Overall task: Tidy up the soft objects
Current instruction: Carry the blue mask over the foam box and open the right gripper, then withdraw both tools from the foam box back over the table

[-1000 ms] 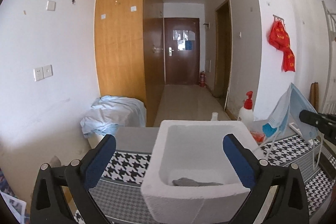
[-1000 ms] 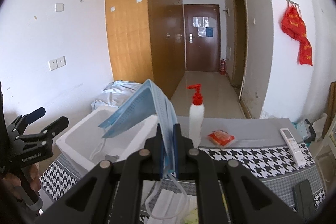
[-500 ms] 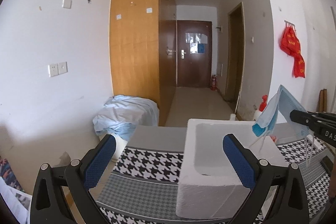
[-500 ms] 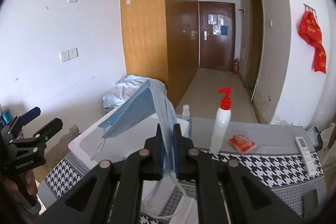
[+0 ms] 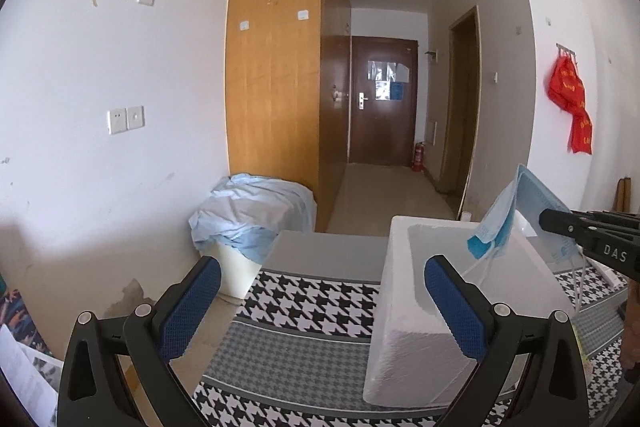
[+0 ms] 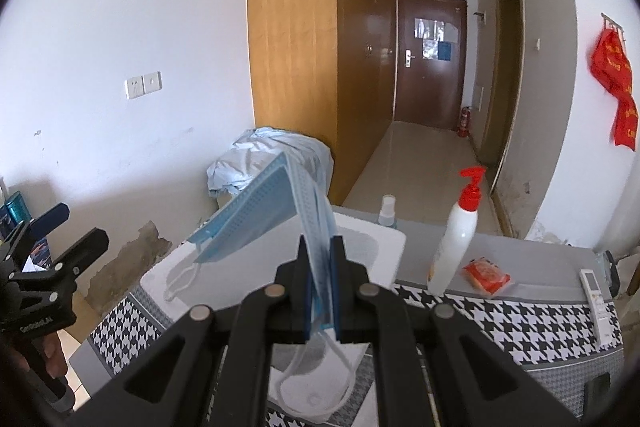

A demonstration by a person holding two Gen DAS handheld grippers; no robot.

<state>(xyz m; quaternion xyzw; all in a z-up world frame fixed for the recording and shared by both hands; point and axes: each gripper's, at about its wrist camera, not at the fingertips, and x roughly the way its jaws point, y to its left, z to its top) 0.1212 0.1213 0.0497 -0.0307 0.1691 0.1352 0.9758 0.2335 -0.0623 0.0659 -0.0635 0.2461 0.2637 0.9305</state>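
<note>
Right gripper [image 6: 320,287] clamped on blue face masks [image 6: 256,219], held above white foam box [image 6: 360,239] (ear loops dangling). Left gripper [image 5: 320,303] wide, empty.

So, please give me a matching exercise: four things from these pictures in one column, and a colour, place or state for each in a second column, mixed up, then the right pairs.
Things:
1. blue face mask
2. white foam box
3. pump bottle
4. left gripper

Descriptions:
A. open, nothing between its blue pads
B. stands upright on the table, with a red top
C. pinched in the shut right gripper, ear loops dangling
D. sits on the houndstooth cloth, open at the top

Pairs: 1-C, 2-D, 3-B, 4-A
</note>
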